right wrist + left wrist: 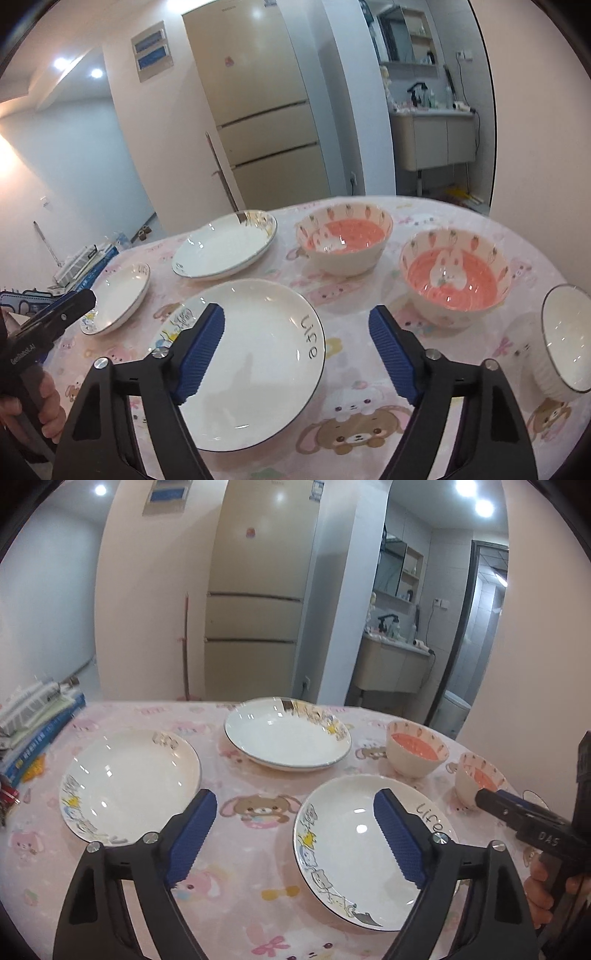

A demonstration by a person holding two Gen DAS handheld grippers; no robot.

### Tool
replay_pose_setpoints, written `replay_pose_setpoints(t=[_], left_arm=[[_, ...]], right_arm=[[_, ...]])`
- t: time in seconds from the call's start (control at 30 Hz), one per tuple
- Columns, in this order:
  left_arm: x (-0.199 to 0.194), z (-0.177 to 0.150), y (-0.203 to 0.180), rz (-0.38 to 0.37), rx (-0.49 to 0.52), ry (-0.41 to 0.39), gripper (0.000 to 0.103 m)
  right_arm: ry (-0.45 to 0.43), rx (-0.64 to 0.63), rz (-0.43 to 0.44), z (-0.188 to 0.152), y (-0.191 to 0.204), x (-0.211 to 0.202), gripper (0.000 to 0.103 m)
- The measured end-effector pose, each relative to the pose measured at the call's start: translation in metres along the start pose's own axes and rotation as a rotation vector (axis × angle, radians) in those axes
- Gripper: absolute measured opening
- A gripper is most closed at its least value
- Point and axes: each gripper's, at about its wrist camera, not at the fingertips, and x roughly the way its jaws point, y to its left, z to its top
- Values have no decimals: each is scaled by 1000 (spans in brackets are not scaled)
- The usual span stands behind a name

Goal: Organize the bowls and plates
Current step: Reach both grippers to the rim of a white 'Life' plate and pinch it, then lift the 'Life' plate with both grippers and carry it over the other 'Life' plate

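Three white plates lie on the pink cartoon tablecloth: a near plate marked "Life" [354,853] [258,354], a left plate [129,779] [122,295] and a far plate [284,734] [225,247]. Two bowls with pink insides stand to the right [347,240] [454,280] [415,751] [476,779]. A white ribbed bowl [565,339] sits at the far right. My left gripper [295,834] is open above the table between the left and near plates. My right gripper [297,354] is open over the near plate's right rim. Both are empty.
A stack of books [33,723] lies on the table's left edge. A fridge [258,590] and a washbasin cabinet [436,136] stand beyond the table. The table's far edge [184,703] runs just behind the far plate.
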Motion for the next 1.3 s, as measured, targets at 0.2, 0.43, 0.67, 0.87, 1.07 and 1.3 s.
replay_pose_setpoints(t=[0.2, 0.43, 0.67, 0.87, 1.07, 1.3], left_arm=[[41, -11, 13, -81, -83, 137, 59], [70, -29, 26, -122, -144, 217, 52], [85, -45, 23, -182, -169, 286, 39], [89, -50, 19, -203, -178, 316, 28], [94, -53, 20, -181, -181, 326, 17], [93, -53, 21, -180, -192, 325, 17]], right_arm=[[95, 127, 90, -9, -21, 29, 55], [196, 229, 160, -21, -38, 56, 29], [245, 229, 125, -30, -35, 67, 18], [273, 250, 134, -33, -39, 74, 13], [265, 251, 130, -34, -38, 74, 12], [261, 246, 132, -34, -39, 73, 12]])
